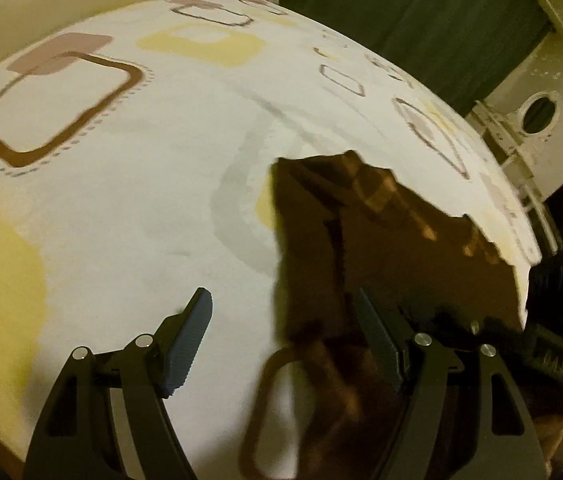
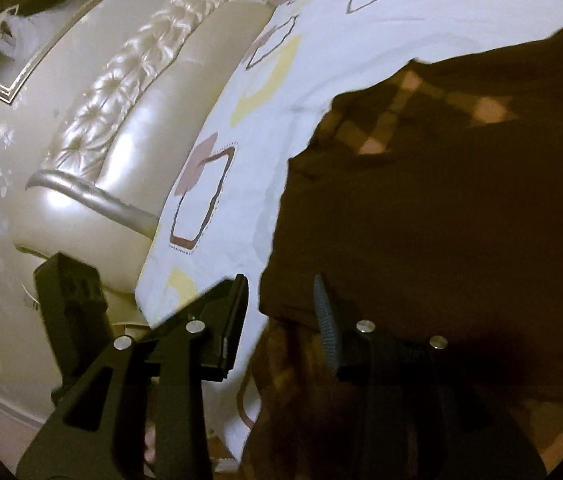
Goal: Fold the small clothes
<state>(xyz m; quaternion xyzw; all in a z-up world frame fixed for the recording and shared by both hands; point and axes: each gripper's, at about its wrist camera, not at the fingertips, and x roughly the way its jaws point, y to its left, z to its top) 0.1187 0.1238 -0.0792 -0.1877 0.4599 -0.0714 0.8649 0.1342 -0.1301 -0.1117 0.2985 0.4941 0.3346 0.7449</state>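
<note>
From the left wrist, the left gripper point(image 1: 281, 316) stood wide and empty, the dark garment point(image 1: 397, 240) lying ahead, under its right finger. From the right wrist, the right gripper point(image 2: 281, 304) stood narrowly parted, the garment's edge point(image 2: 281, 240) just ahead, seemingly unpinched; it should close squarely there.

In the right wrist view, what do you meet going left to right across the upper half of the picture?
Framed picture on the wall → tufted headboard → patterned bedsheet → dark brown garment lying on the sheet.
</note>
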